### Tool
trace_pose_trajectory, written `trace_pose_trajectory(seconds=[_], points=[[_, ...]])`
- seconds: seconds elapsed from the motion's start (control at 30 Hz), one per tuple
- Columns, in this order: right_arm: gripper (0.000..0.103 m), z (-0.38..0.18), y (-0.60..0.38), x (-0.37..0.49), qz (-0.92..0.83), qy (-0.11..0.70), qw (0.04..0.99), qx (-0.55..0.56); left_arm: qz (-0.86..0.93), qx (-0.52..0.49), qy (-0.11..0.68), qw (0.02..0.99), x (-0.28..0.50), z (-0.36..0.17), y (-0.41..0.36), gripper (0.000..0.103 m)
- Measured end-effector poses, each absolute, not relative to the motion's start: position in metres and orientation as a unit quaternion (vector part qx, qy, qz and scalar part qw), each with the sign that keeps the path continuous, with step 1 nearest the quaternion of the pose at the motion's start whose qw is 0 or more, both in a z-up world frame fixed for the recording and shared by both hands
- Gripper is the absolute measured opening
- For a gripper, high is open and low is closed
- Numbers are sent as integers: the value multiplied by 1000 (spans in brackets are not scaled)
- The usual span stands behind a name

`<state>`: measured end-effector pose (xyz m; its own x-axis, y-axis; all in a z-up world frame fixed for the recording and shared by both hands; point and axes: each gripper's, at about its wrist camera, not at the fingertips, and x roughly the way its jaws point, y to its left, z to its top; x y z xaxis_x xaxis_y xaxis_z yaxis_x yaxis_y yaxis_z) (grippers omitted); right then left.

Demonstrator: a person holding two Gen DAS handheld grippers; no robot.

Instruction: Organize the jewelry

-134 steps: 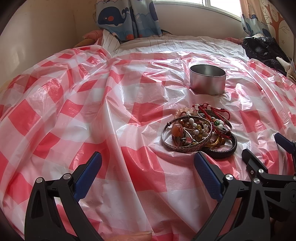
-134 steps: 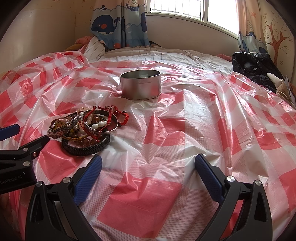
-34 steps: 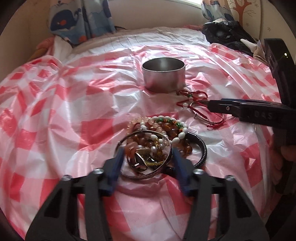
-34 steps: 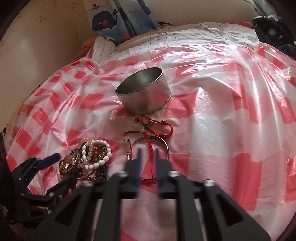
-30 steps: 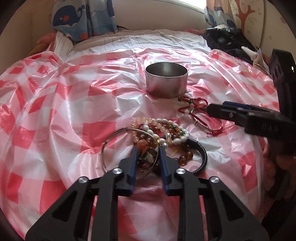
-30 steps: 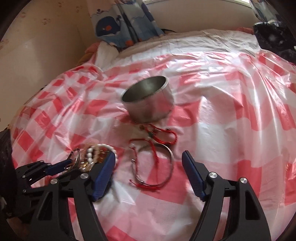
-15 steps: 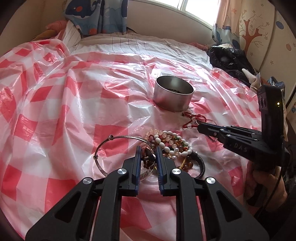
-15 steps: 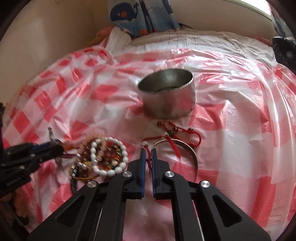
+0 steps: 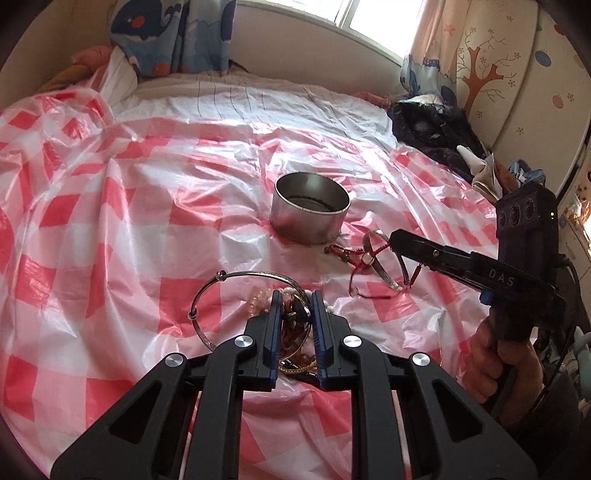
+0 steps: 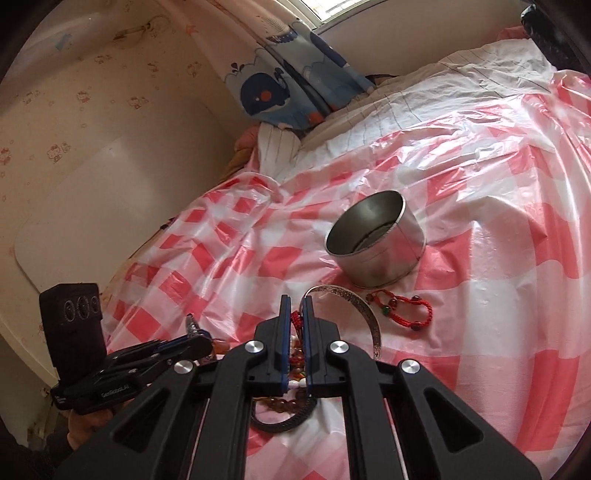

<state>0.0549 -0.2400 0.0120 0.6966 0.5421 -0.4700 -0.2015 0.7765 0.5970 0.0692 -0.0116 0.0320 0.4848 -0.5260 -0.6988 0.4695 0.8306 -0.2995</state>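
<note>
Left tongs: jaws drawn narrow, clamped on part of the jewelry heap; a thin silver bangle with a small ball on its wire stands tilted up off the sheet at the tongs' 10 o'clock, its far arc passing between the blue pads. Which piece the pads actually pinch cannot be told. The heap itself (amber, white and brown beads, a black braided ring) lies mostly under the tongs.

Right tongs: jaws almost together, gripping a red cord bracelet; in the left wrist view this cord is strung taut from the tongs' tip and threads around a wide silver cuff, which is tipped up on edge. A hand holds the right tool's grip at the 3 o'clock edge of that view.

Second red cord bracelet, with dark and green beads: flat on the sheet, at the right tongs' 2 o'clock, just beside the tin.

Round metal tin: upright, open-topped, at 12 o'clock from the left tongs, beyond all the jewelry; something dark lies in its bottom, not identifiable.

Support: a bed covered by a red-and-white checked plastic sheet. Whale-print curtain at 11 o'clock; dark clothing at 2 o'clock.
</note>
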Motion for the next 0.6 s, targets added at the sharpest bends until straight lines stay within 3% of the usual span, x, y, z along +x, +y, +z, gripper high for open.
trace_pose_trajectory(seconds=[0.27, 0.4, 0.6], points=[[7, 21, -248, 52, 226, 309, 880, 280, -320, -77, 408, 852, 76, 45, -7, 14], [7, 17, -253, 54, 215, 314, 879, 287, -286, 1, 469, 836, 93, 27, -24, 23], [7, 15, -256, 53, 211, 315, 879, 290, -289, -51, 485, 824, 103, 15, -9, 23]])
